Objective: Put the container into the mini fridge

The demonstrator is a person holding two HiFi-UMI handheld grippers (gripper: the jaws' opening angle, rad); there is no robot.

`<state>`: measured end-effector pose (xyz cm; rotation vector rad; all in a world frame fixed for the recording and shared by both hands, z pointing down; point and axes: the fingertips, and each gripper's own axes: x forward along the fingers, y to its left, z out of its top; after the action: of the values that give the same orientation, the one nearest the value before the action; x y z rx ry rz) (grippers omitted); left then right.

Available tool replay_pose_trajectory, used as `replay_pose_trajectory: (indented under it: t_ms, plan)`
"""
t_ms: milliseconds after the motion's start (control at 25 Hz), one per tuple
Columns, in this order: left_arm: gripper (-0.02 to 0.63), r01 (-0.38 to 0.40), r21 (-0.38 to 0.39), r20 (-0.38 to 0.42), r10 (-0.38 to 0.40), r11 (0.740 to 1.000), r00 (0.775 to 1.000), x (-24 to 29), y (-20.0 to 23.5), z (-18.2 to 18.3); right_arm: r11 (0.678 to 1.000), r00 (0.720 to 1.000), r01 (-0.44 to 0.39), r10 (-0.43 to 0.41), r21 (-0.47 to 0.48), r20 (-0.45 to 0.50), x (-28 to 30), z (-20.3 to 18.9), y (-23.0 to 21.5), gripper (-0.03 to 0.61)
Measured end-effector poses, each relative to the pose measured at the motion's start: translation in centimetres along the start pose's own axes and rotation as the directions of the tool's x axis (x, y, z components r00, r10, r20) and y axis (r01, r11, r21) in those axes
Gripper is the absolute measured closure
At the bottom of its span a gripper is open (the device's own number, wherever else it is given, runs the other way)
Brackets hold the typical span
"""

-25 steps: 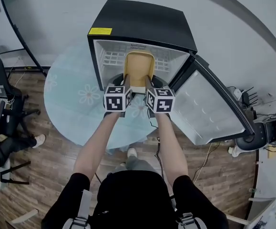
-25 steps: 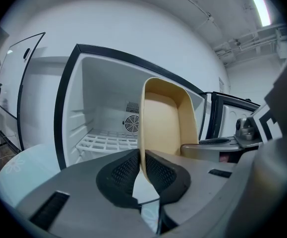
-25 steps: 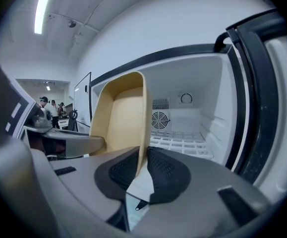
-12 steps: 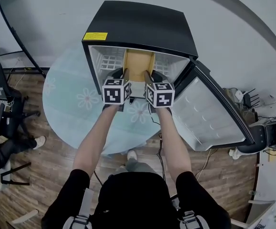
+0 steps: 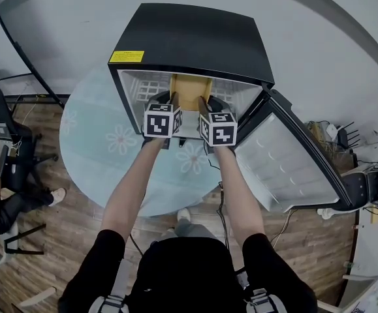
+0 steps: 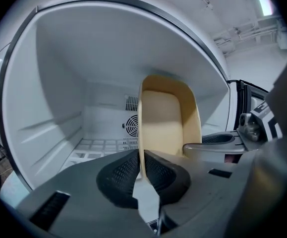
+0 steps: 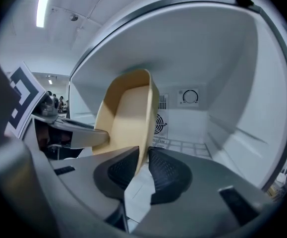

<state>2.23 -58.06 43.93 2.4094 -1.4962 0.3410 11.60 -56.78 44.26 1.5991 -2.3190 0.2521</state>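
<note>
The tan container (image 5: 190,90) hangs inside the mini fridge (image 5: 195,34), over its wire shelf (image 6: 96,147). The left gripper (image 6: 141,157) fingers (image 6: 116,175) pinch one wall. The right gripper (image 7: 144,158) fingers (image 7: 170,175) have just been opening a little and hold the other wall. The door (image 5: 286,165) stands open at the right, and the fridge is on a round tabletop (image 5: 94,142).

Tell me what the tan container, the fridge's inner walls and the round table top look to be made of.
The container: thin, matte tan walls, probably moulded plastic or pressed fibre; the look leaves it open.
The fridge's inner walls: smooth white moulded plastic, slight sheen, ledges formed in.
The table top: pale blue-green, flower-printed, faintly translucent, possibly glass or a vinyl cover.
</note>
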Motion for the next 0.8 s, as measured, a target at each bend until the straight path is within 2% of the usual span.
replay_pose_trajectory:
  t_ms: [640,800]
  plan:
    - [0.578,-0.015,0.071,0.026,0.013,0.997,1.0,3.0,0.8,0.2,0.998,0.999,0.033,-0.031,-0.044,0.039,2.6,0.5,-1.3,0.508]
    - [0.528,0.008,0.1,0.049,-0.013,0.995,0.999,3.1,0.2,0.6,0.999,0.998,0.029,-0.027,-0.042,0.061,2.7,0.6,-1.1,0.431]
